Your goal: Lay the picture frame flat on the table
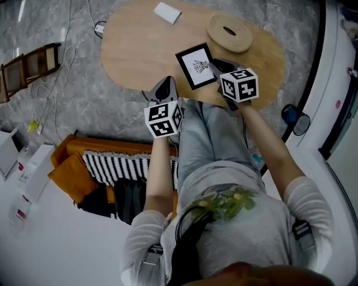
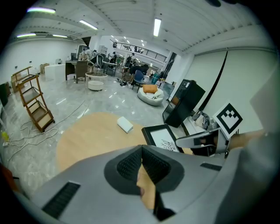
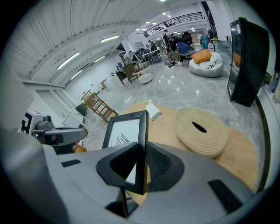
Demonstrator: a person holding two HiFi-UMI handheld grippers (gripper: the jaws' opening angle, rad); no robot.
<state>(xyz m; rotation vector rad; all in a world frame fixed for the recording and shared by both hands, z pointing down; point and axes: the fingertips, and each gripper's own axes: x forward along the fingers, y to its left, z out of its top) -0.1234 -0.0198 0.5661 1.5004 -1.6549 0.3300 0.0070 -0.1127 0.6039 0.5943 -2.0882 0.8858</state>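
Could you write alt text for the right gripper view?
The right tool clamps the edge of a black picture frame, holding it upright, with a wooden table behind it. A coiled round mat lies to its right, a small white box beyond.

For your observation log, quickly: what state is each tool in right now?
Left tool: closed, holding nothing.
Right tool: closed on the edge of the picture frame.

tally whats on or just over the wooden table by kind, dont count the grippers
picture frame: 1
round woven mat: 1
small white block: 1
total: 3
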